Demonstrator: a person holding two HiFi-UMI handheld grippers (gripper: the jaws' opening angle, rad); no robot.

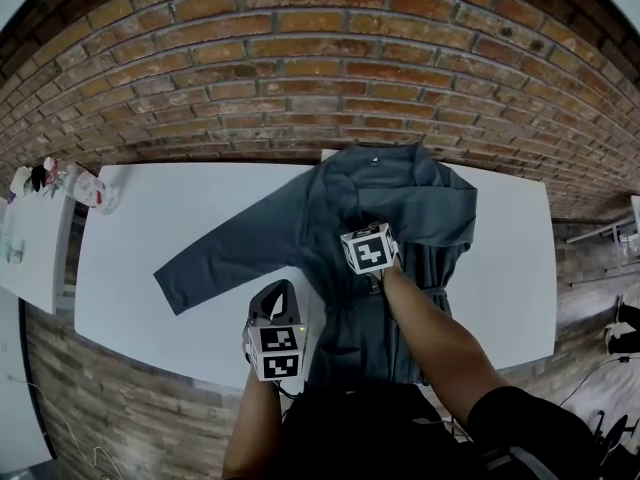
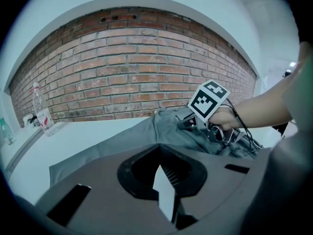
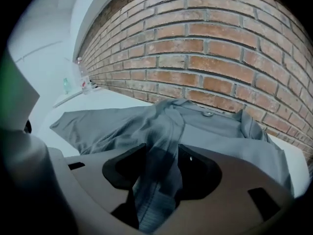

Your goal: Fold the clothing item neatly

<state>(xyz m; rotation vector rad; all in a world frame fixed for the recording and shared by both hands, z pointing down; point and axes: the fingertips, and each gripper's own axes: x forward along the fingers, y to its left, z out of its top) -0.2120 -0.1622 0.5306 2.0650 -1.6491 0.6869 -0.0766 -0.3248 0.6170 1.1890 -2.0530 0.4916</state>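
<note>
A grey long-sleeved shirt (image 1: 400,208) lies spread on the white table (image 1: 150,218), collar toward the brick wall. One sleeve (image 1: 215,258) stretches out flat to the left. The other is folded in over the body, and its end runs between the jaws of my right gripper (image 3: 159,170). Those jaws stand apart, with the cloth loose between them. That gripper (image 1: 368,250) hovers over the shirt's middle; its marker cube hides the jaws from above. My left gripper (image 1: 278,293) is shut on nothing, near the table's front edge just left of the hem. From its own view (image 2: 164,180), the shirt (image 2: 161,126) lies ahead.
A plastic bottle (image 1: 95,190) stands at the table's far left corner, also visible as the bottle (image 2: 41,111). A second white table (image 1: 25,248) adjoins on the left. The brick wall (image 1: 300,68) runs close behind the table.
</note>
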